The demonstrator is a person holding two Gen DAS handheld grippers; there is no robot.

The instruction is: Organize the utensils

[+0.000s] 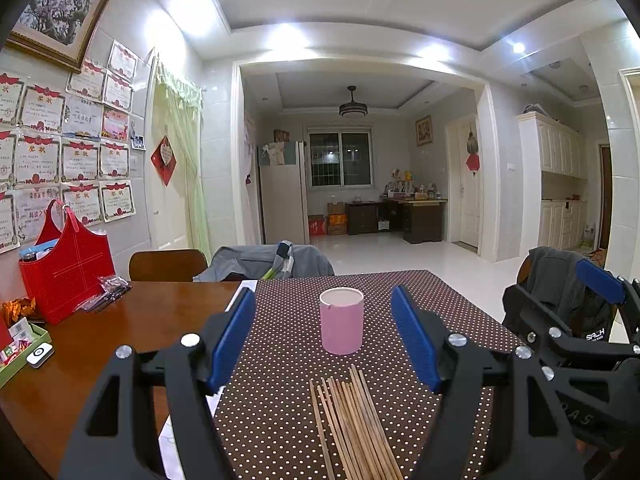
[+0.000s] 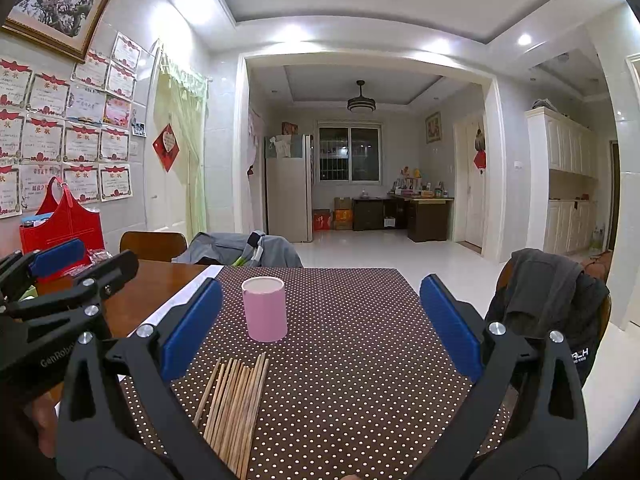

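Seen from the left wrist, the left gripper [image 1: 323, 338] hovers over a dining counter [image 1: 120, 332] laid with a brown polka-dot cloth [image 1: 440, 300], its blue fingers [image 1: 234, 340] spread wide apart and holding nothing. A loose bundle of wooden chopsticks [image 1: 354, 424] lies flat on the cloth directly below and between the fingers, tips fanned toward a pink cylindrical cup [image 1: 341, 321] that stands upright and empty a little beyond them. The right gripper [image 1: 600, 284] shows at the frame's right edge, level with the left one. A red tote bag [image 1: 66, 272] sits near the wall on the bare wood.

From the right wrist, the right gripper [image 2: 321, 330] is likewise open, its fingers [image 2: 450, 328] well apart over empty cloth. The chopsticks [image 2: 236, 408] lie low and to the left of its line, the cup [image 2: 265, 309] just beyond their tips. The left gripper [image 2: 60, 258] enters from the left edge.

The sticks look light, stiff and thin, likely to roll or slip sideways when pinched; a hold across the middle of a few at once, closing square to their length, seems the safest. The cup appears light enough to tip if the sticks are dropped in at a slant, so the second gripper may need to steady it.
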